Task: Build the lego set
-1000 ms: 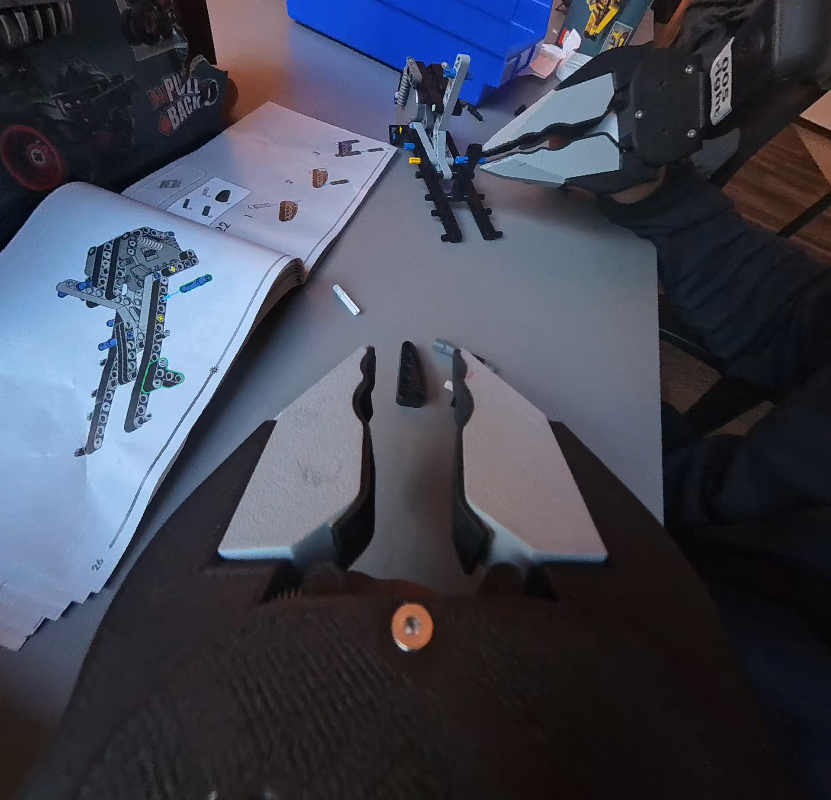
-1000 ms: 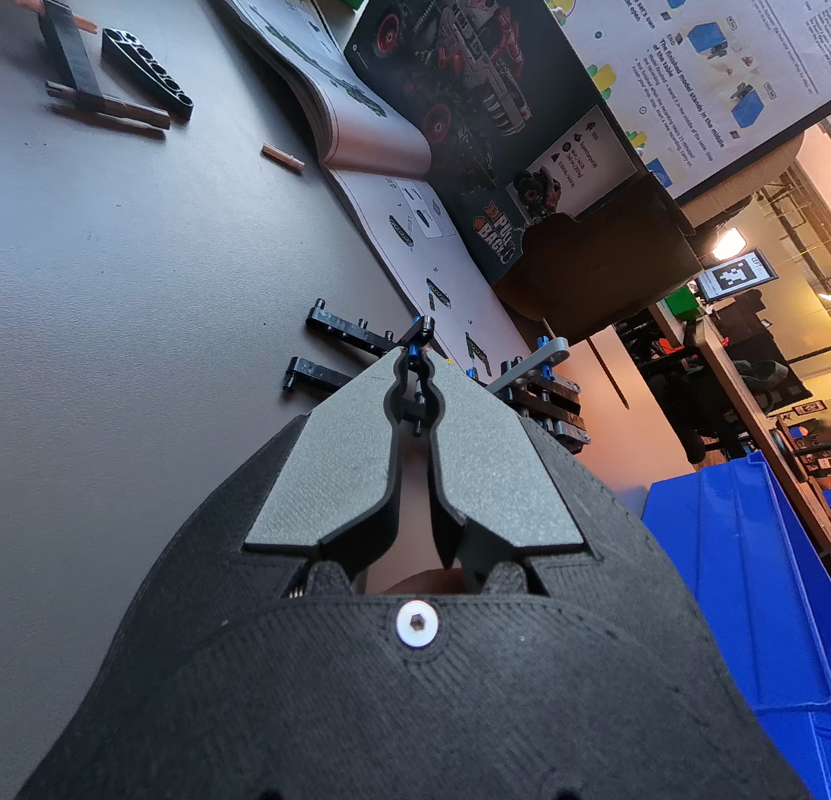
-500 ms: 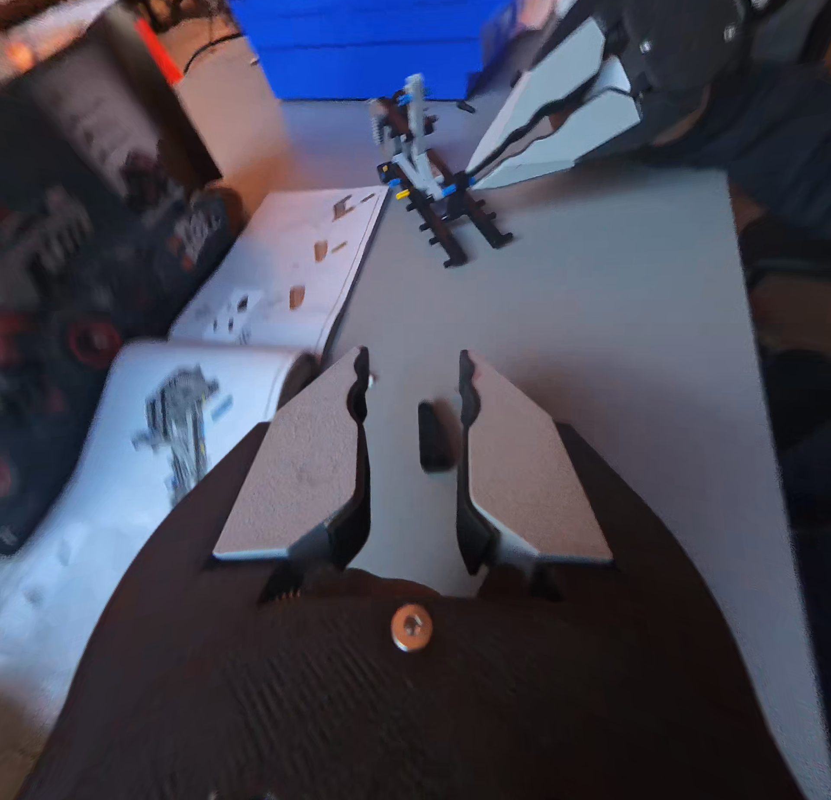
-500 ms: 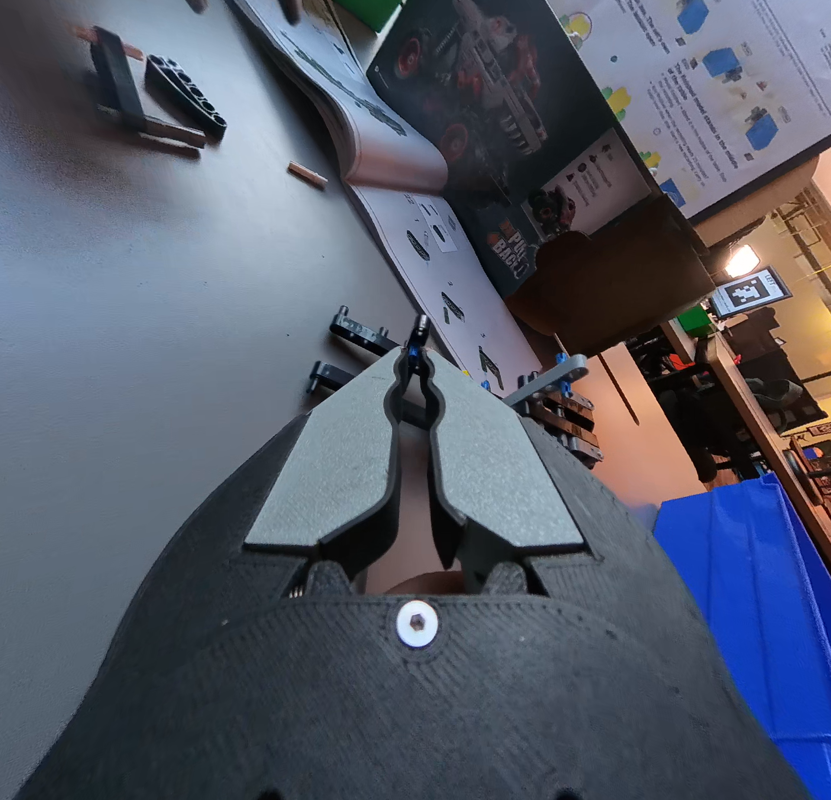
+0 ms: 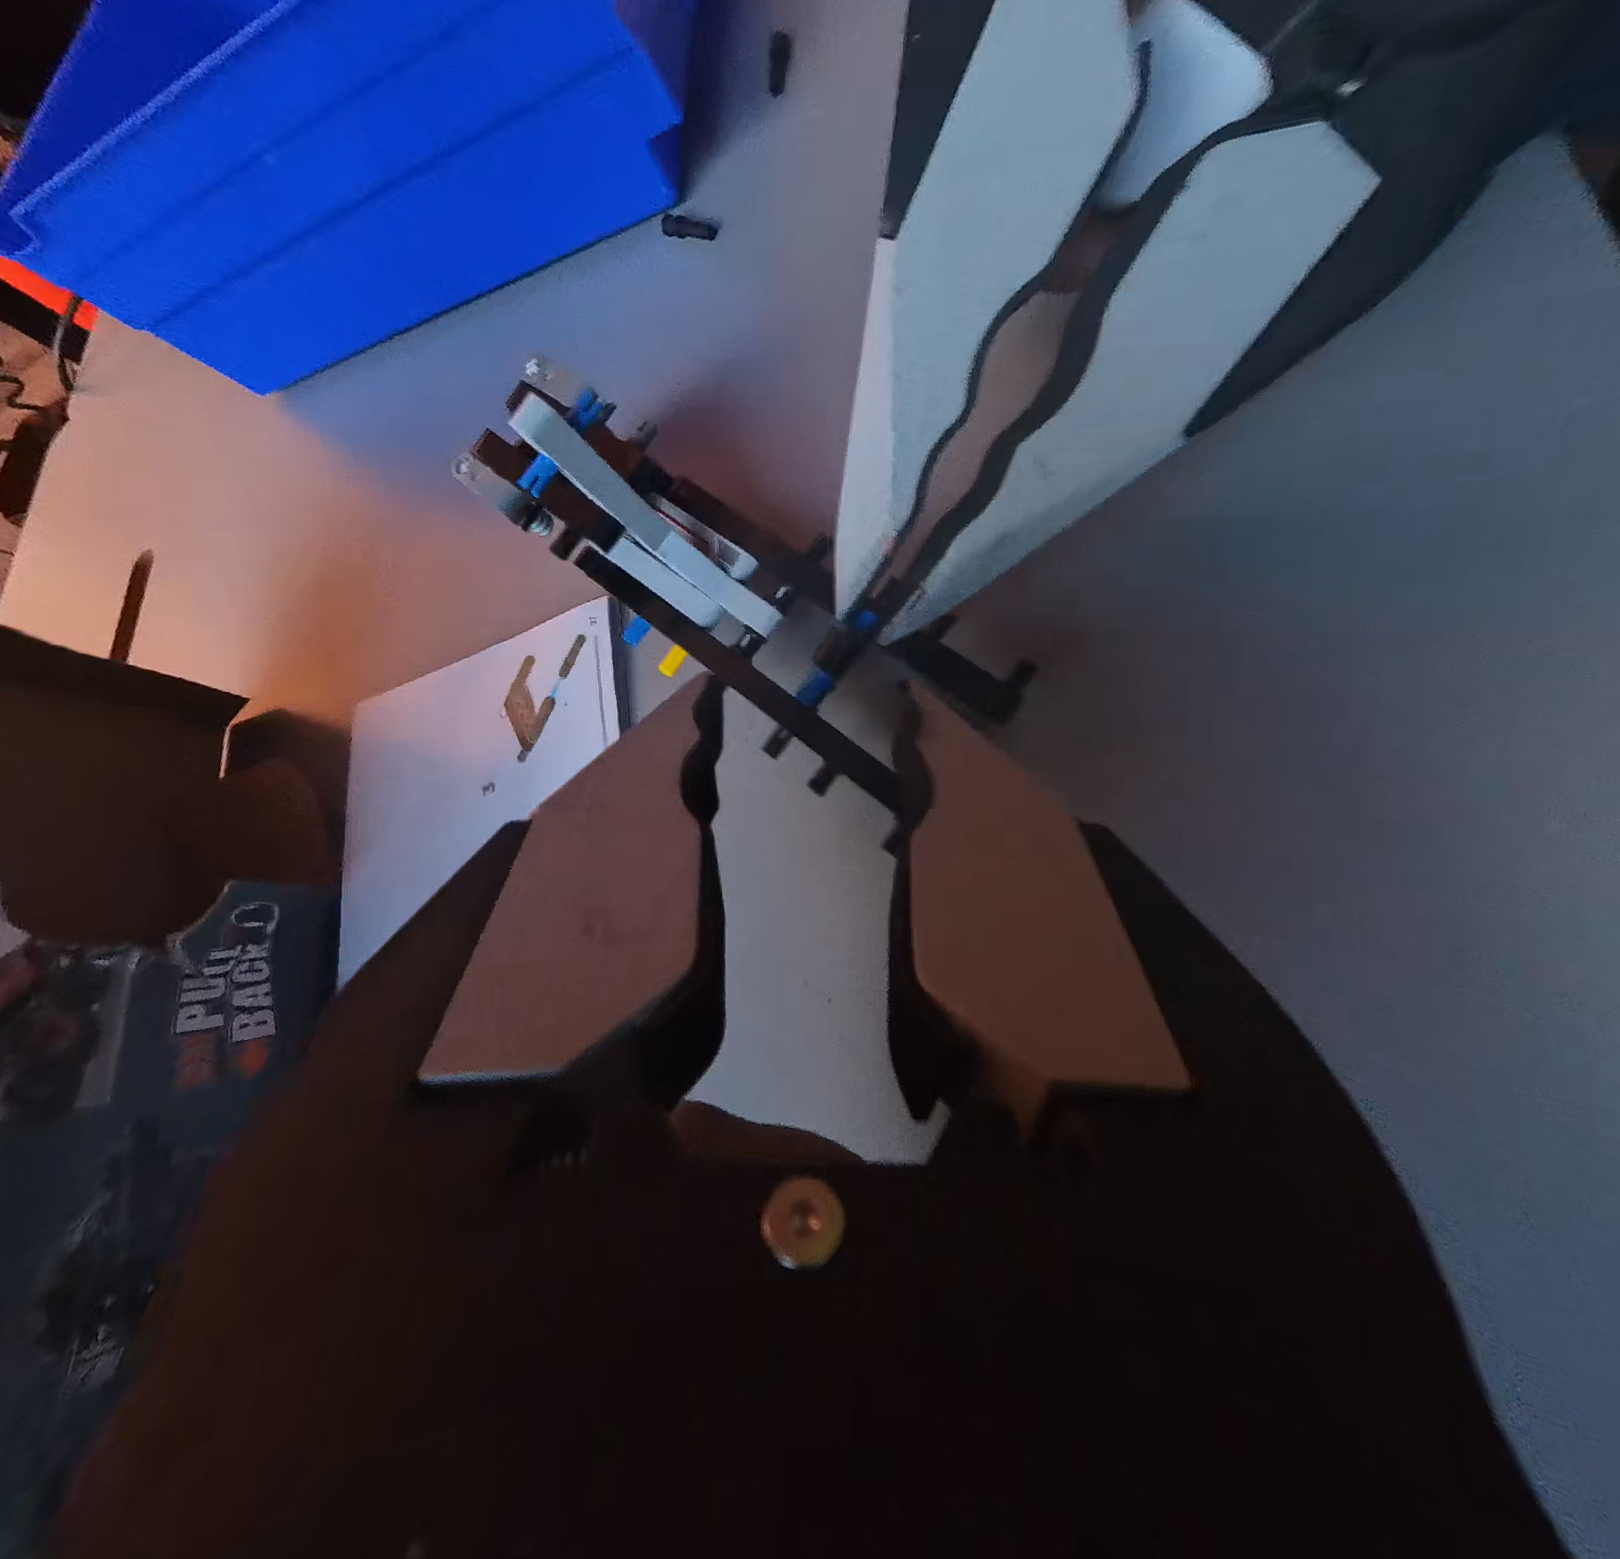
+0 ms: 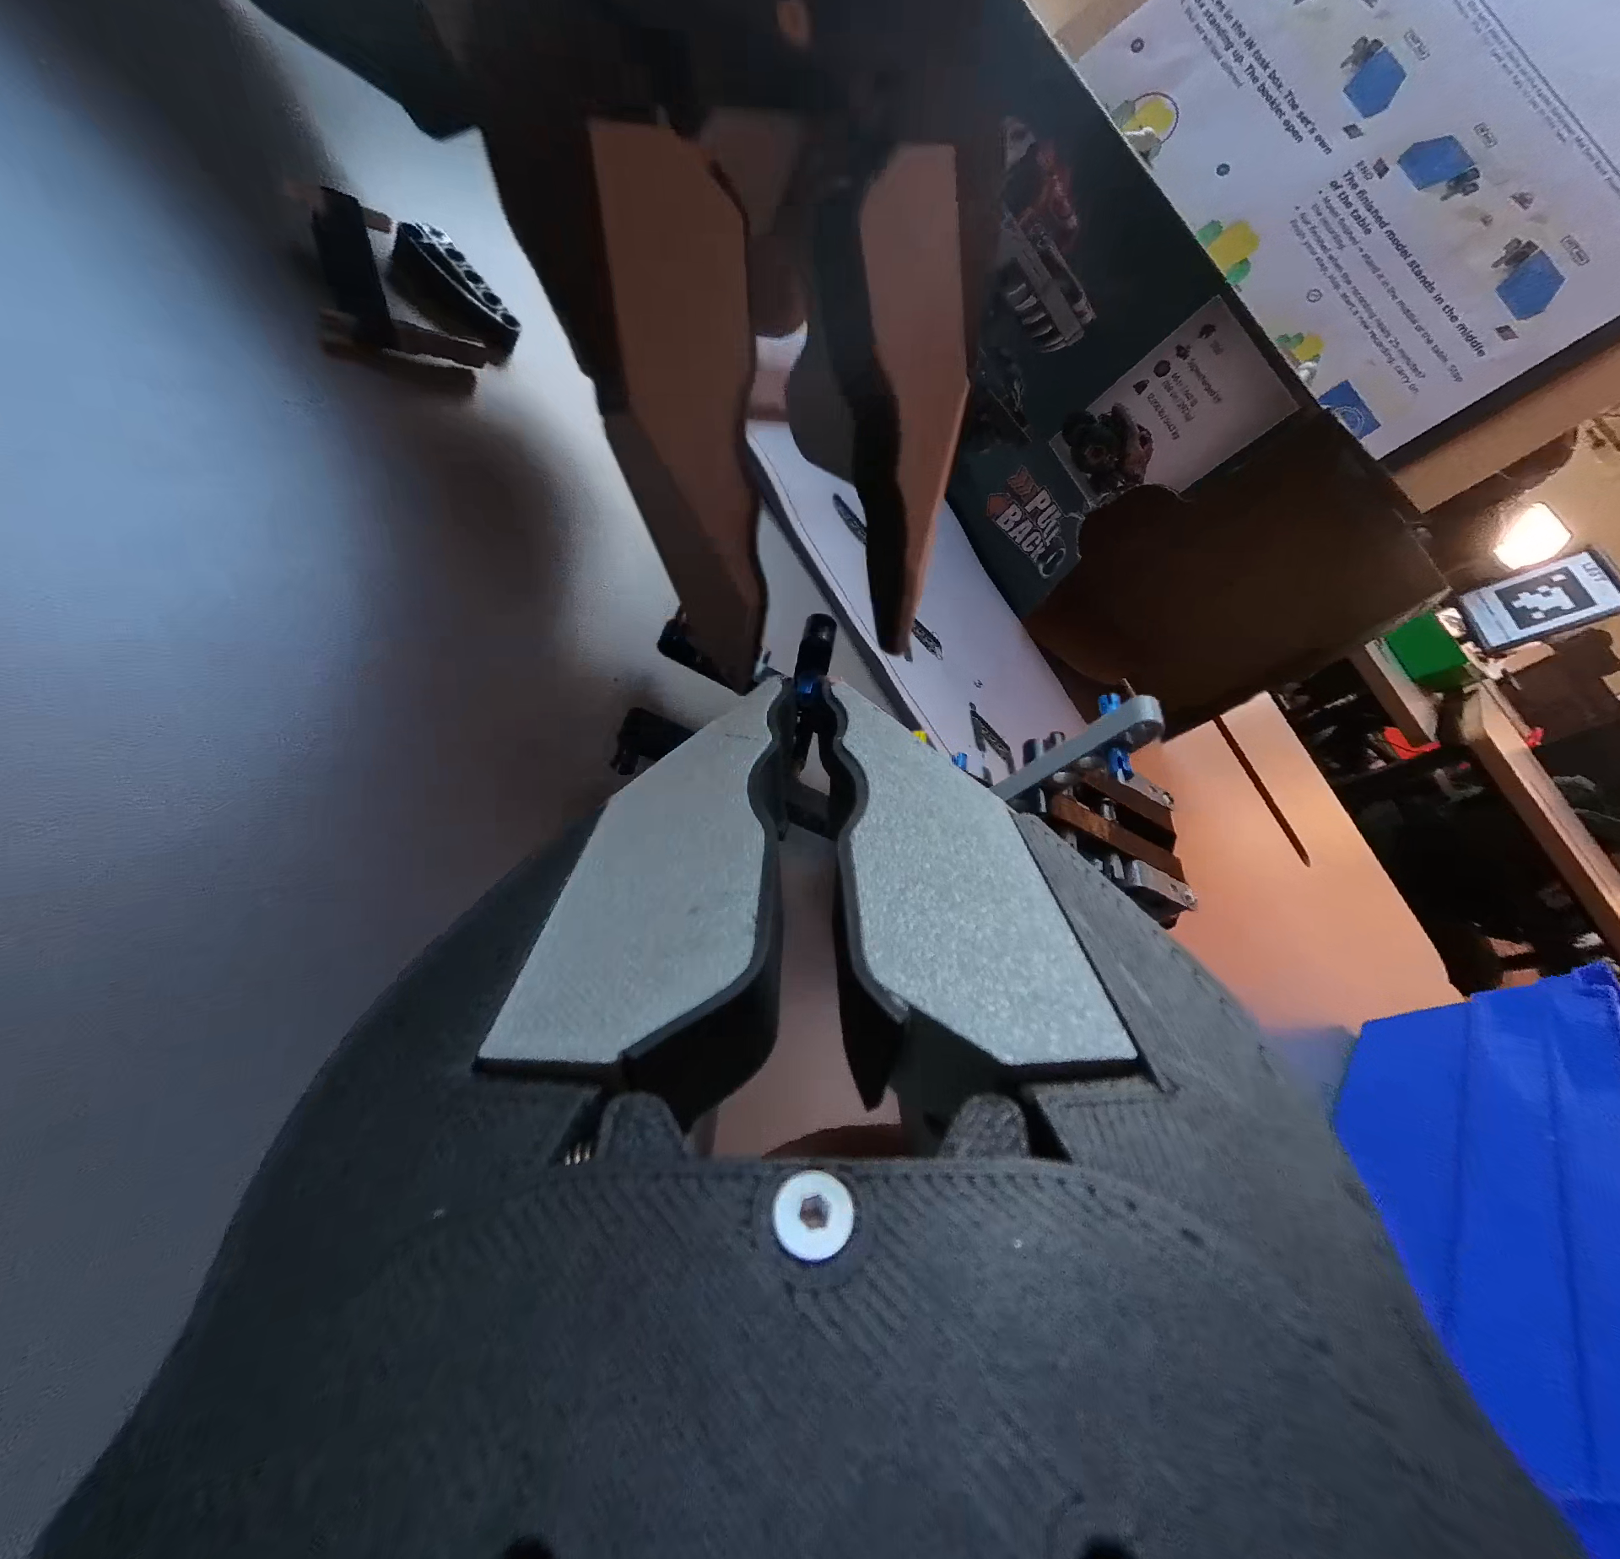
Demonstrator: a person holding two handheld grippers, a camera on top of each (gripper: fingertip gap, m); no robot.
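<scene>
The lego model (image 5: 649, 535), made of grey and black beams with blue pins, rests on the grey table (image 5: 1315, 816). My right gripper (image 6: 811, 711) is shut on a black part with a blue pin at the model's near end. It also shows in the left wrist view (image 5: 863, 627). My left gripper (image 5: 806, 711) is open and empty, and one long black beam (image 5: 815, 728) of the model passes between its fingertips. In the right wrist view the left gripper (image 6: 820, 636) hangs just above the held part. The model's grey beam (image 6: 1104, 728) sticks out to the right.
A blue bin (image 5: 351, 158) stands behind the model. The open instruction booklet (image 5: 473, 772) and the dark set box (image 5: 219, 991) lie to the left. Two small black pins (image 5: 688, 227) lie near the bin. Loose black beams (image 6: 447, 290) lie farther off on the table. The tips of both grippers are at nearly the same place.
My left gripper left the loose black beam and moved forward to the model, its open fingers now around a black beam. The right gripper stays shut on the model.
</scene>
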